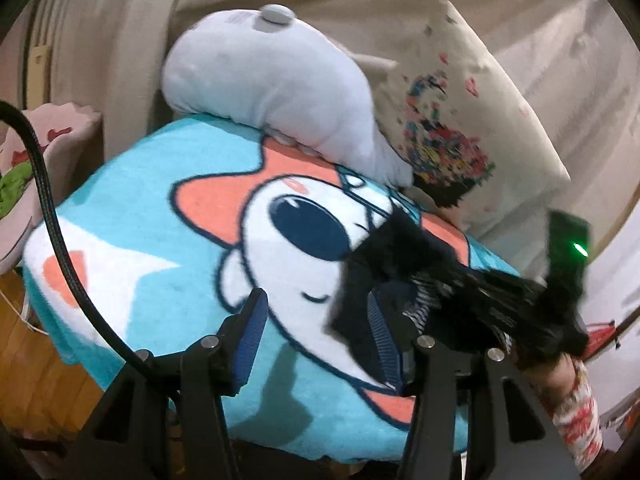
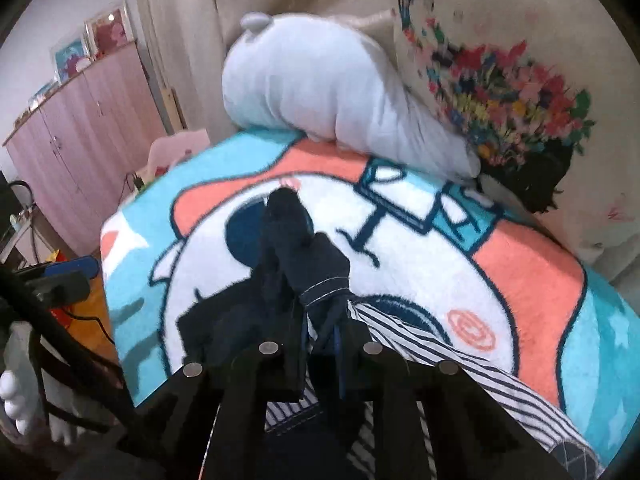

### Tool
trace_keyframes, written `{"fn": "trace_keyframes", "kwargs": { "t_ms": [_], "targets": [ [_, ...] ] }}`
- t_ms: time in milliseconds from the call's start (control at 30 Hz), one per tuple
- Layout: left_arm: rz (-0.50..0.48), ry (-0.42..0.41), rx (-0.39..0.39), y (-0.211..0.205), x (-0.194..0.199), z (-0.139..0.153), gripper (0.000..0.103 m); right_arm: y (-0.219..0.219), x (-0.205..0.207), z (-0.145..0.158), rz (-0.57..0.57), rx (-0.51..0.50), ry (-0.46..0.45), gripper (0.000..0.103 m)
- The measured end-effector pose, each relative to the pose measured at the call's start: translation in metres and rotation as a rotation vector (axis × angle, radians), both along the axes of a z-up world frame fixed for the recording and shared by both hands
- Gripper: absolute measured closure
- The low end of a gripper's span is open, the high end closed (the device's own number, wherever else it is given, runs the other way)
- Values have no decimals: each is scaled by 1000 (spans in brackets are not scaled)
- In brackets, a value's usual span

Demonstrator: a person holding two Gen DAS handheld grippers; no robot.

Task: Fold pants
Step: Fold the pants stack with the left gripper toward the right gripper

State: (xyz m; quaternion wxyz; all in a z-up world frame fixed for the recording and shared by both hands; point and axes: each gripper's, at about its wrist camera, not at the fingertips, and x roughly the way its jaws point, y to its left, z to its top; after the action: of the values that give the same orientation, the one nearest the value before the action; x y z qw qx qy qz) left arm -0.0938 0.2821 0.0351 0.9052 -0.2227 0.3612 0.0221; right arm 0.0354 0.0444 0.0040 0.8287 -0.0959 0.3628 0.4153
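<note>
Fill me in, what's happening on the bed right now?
A person with two handheld grippers is folding dark pants on a cartoon blanket. The right gripper is shut on a bunched part of the pants and holds it up off the blanket. The left gripper is open and holds nothing. No neat fold shows yet.

The blanket (image 1: 160,248) covers the bed. At its far edge a plush toy (image 1: 276,92) lies on it, with a pillow (image 1: 472,120) propped just right of the toy. The pants (image 2: 296,248) hang bunched above the blanket's middle. A cabinet (image 2: 80,128) stands well left of the bed.
</note>
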Motion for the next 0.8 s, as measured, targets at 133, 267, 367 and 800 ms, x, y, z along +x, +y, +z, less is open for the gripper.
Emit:
{"fn": "trace_keyframes", "kwargs": {
  "t_ms": [133, 267, 367, 800],
  "targets": [
    [37, -25, -31, 14, -2, -1, 52, -6, -43, 13, 38, 36, -50, 92],
    [40, -27, -50, 12, 0, -2, 51, 4, -82, -6, 112, 15, -30, 88],
    [14, -27, -66, 0, 7, 0, 50, 12, -89, -32, 124, -16, 12, 79],
    [-112, 90, 97, -94, 72, -52, 39, -110, -66, -44, -223, 108, 66, 55]
  ]
}}
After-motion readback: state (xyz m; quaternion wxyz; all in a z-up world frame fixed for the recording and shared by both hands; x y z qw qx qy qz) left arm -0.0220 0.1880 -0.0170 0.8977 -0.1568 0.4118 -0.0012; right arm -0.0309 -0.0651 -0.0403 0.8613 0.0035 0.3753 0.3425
